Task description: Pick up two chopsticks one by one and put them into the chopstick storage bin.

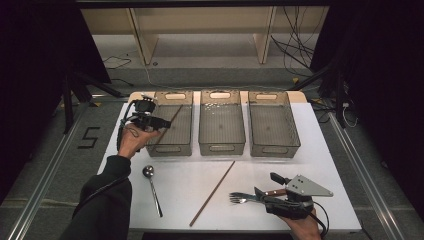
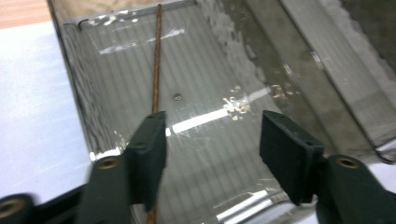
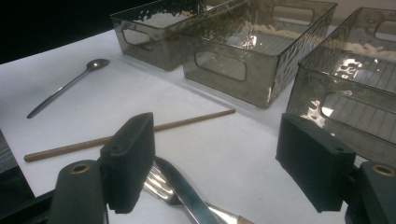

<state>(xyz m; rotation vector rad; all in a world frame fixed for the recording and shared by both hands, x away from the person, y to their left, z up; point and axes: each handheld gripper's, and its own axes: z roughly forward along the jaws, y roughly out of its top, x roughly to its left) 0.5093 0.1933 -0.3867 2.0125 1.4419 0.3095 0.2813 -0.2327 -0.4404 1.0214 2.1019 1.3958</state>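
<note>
left hand-held gripper (image 2: 210, 156) jaws apart, thin brown wooden chopstick (image 2: 156, 70) loose below in smoked clear plastic bin (image 2: 74, 79) | right hand-held gripper (image 3: 219, 172) apart over steel fork (image 3: 163, 186), knife (image 3: 187, 193) | left: second chopstick (image 1: 212, 192), spoon (image 1: 152, 187) on white bench (image 1: 190, 180)

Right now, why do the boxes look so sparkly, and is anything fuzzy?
Left claw view: lamp glare streaks the left bin's clear floor, and the claw's base is blurred. Right claw view: bright glints on the middle bin. High view: dark surroundings.

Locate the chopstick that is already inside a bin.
In the high view the chopstick lies diagonally in the leftmost bin, beside the left hand-held gripper.
</note>
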